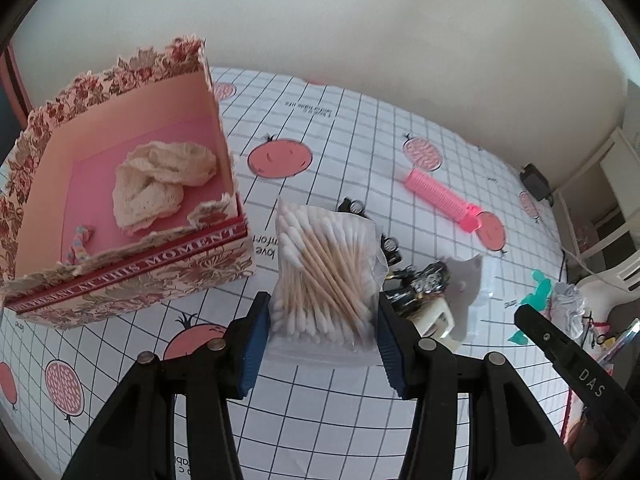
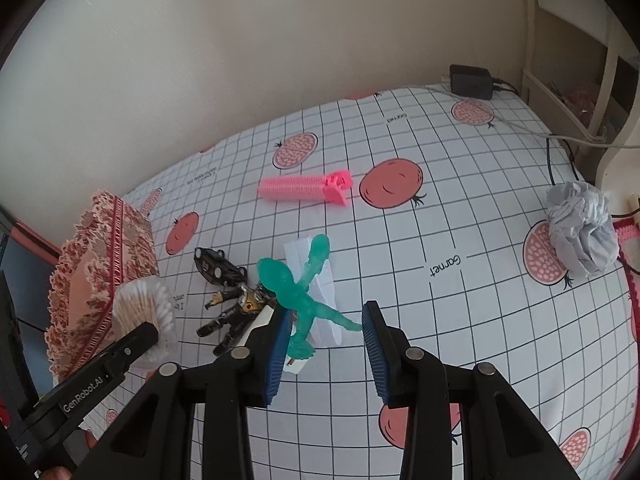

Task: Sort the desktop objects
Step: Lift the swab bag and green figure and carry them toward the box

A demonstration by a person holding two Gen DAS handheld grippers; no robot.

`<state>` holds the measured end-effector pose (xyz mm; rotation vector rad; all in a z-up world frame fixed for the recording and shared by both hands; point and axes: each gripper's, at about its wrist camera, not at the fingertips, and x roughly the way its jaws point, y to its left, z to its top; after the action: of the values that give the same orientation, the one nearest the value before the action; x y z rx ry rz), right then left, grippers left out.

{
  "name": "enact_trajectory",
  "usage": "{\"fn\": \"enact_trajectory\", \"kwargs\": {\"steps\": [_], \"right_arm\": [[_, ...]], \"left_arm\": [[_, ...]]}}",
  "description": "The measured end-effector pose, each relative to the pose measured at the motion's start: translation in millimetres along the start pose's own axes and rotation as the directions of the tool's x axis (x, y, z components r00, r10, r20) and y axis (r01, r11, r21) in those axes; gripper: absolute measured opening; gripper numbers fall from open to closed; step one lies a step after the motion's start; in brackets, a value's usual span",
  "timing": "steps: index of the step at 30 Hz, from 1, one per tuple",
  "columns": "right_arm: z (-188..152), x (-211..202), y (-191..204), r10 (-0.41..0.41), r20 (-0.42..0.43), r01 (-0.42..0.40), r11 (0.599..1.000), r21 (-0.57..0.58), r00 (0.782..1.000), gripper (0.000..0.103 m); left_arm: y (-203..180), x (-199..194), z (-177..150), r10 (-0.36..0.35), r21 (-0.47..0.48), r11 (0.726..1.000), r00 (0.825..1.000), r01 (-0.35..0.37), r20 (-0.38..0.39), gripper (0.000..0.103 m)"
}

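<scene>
My left gripper [image 1: 320,336] is shut on a clear bag of cotton swabs [image 1: 324,276] and holds it above the table, right of the floral box [image 1: 132,276]. The box holds a cream lace cloth [image 1: 160,184] and a small braided tie [image 1: 80,240]. My right gripper [image 2: 326,340] is shut on a translucent green figure [image 2: 300,292], whose limbs touch both pads, above a white paper packet [image 2: 324,280]. A black and gold figure [image 2: 240,308] and a small black toy car [image 2: 214,266] lie left of it. A pink hair roller [image 2: 304,190] lies farther back.
A crumpled grey paper ball [image 2: 582,232] sits at the table's right edge. A black power adapter [image 2: 470,80] with cables lies at the far corner by the wall. White furniture [image 2: 580,60] stands beyond the right edge. The checked tablecloth [image 2: 440,220] covers the table.
</scene>
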<state>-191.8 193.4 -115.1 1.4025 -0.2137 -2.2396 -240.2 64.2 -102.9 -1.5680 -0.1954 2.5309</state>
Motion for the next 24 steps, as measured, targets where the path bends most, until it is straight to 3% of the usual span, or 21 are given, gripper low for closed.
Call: {"fn": "enact_trajectory", "kwargs": {"steps": [6,7,24], "right_arm": [[3,-12,5,0.012,0.044,-0.012,1.0,0.0,0.999,0.039],[4,-13,5,-0.07,0.129,0.049,0.986,0.16,0.989,0.039],[12,-49,35,-0.045,0.305,0.004,0.991,0.133,0.951,0.039]], "left_arm": [[-4,-17,3,-0.026,0.01,1.0,0.999,0.025,0.048,0.052],[-4,-20,4,-0.029,0.011,1.0,0.998,0.028,0.053,0.052],[5,-72,15,-0.104,0.006,0.994,0.967,0.106,0.232,0.052]]}}
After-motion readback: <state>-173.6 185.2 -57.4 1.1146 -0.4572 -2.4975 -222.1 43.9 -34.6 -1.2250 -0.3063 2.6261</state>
